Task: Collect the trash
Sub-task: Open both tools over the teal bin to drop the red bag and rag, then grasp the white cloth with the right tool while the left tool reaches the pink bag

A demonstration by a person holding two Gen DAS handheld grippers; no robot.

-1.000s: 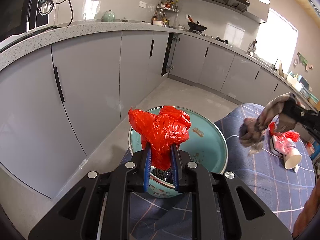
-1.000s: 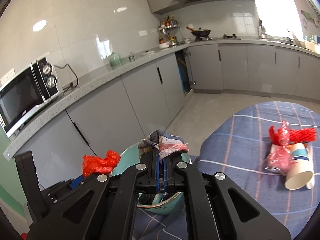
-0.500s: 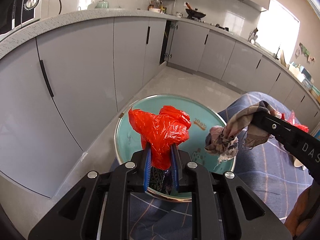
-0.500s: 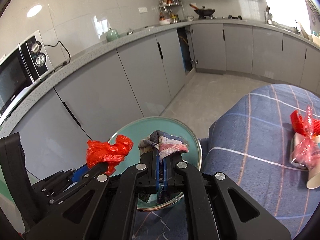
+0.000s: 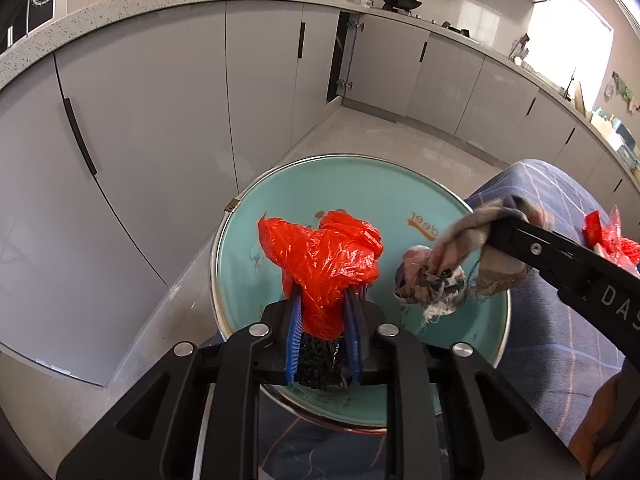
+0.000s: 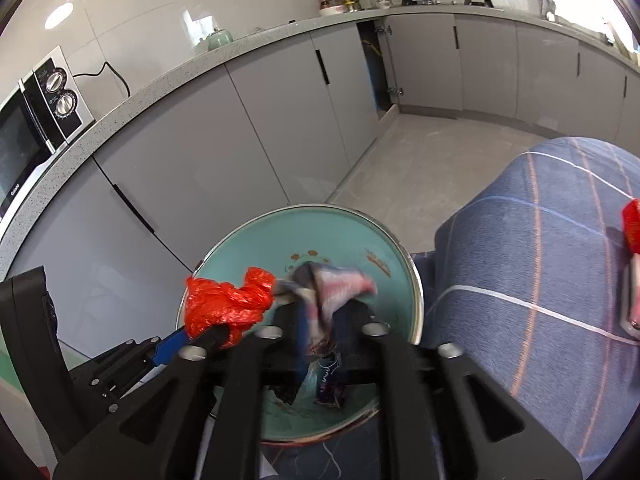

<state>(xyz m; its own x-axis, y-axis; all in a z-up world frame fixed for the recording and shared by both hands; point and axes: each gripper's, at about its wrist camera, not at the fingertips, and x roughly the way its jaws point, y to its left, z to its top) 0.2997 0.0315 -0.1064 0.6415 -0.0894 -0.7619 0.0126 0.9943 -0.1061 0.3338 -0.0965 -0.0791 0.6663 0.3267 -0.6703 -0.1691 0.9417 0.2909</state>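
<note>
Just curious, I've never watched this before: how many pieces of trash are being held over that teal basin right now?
2. A red plastic bag in the left gripper, and a rag beside it in the right gripper, both above the basin. More may lie hidden inside.

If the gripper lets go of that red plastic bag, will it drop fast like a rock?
Probably not. The red plastic bag looks thin and crinkled, so it's likely very light and may flutter down. It bunches floppily above the left gripper, so it should crumple softly into the teal basin below.
</note>
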